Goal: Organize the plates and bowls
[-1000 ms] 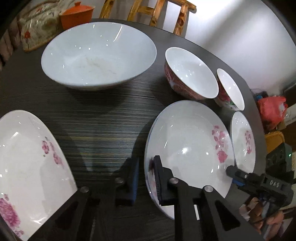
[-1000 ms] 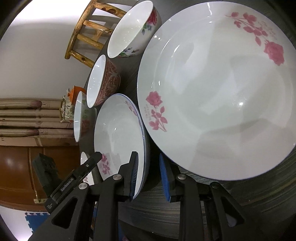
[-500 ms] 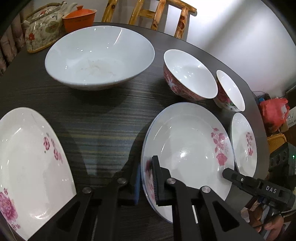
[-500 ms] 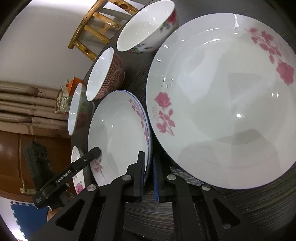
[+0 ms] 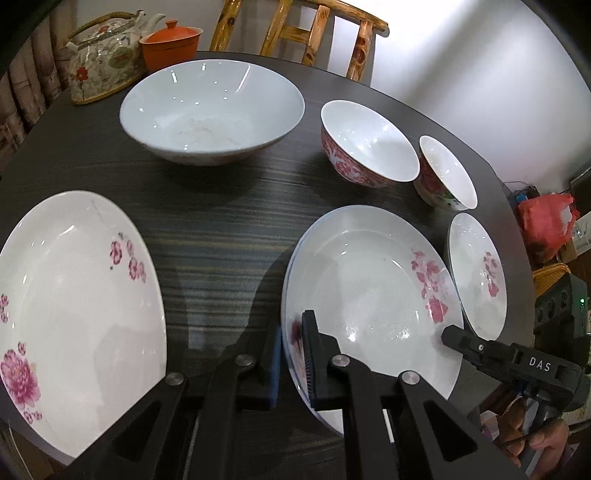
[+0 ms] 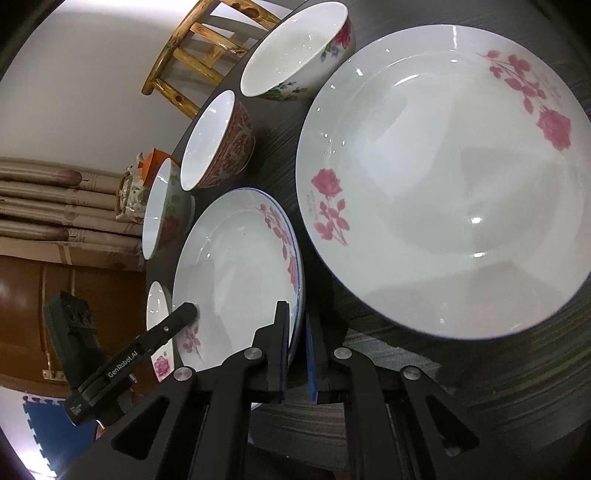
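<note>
Counter (image 5: 221, 229): dark, wood-grain, round edge, wooden chair (image 5: 306, 33) behind it.

Large plate (image 5: 74, 314): white with pink flowers, at the counter's left edge, flat, apart from the other dishes.

Large bowl (image 5: 210, 110): white, upright, at the far side, faint residue inside.

Mid plate (image 5: 369, 295): white, thin blue rim, pink roses, right of centre between the large plate and the saucer (image 5: 476, 273). Both grippers are on it. Can't tell if it is off the counter.

Teapot (image 5: 99, 62): floral, far left corner, with an orange cup (image 5: 170, 44) with a lid just beside it.

Red bowl (image 5: 369, 144): upright, right of the large bowl, just behind the mid plate.

Small bowl (image 5: 447, 173): floral, upright, touching or nearly touching the red bowl's right side.

Saucer: white with pink flowers, just right of the mid plate near the counter edge.

Left gripper (image 5: 291, 328): jaws have just been closing, now clamped on the mid plate's near-left rim, one pad inside, one under.

Right gripper (image 6: 296, 314): clenched on the same plate's rim on the opposite side. In the left wrist view its finger lies on the right rim, and a hand (image 5: 543, 439) holds its handle.
</note>
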Demonstrator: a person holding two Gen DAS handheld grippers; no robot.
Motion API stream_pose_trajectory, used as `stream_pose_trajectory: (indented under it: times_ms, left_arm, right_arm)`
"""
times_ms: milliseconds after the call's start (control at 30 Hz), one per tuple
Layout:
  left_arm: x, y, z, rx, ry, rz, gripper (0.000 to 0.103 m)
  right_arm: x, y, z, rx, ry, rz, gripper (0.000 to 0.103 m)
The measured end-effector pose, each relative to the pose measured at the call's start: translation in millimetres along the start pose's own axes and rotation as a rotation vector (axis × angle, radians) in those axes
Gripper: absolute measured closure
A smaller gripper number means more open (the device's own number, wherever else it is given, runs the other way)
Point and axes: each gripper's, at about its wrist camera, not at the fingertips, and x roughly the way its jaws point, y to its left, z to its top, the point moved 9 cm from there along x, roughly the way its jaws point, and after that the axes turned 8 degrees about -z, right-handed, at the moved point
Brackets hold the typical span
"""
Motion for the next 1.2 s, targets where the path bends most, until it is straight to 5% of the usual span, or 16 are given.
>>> stream_pose_trajectory:
  times_ms: [567,1200]
  left_arm:
    - [-58.0,13.3,-13.7,-0.034,-0.087,0.021,0.093]
    - [-108.9,94.5,-36.0,-0.185,-0.166,0.072,0.093]
  right_arm:
    - [-8.0,29.6,-15.9,-0.056,0.022,0.044,0.094]
    - [18.2,112.8,-38.2,-0.213,0.077,0.062,0.094]
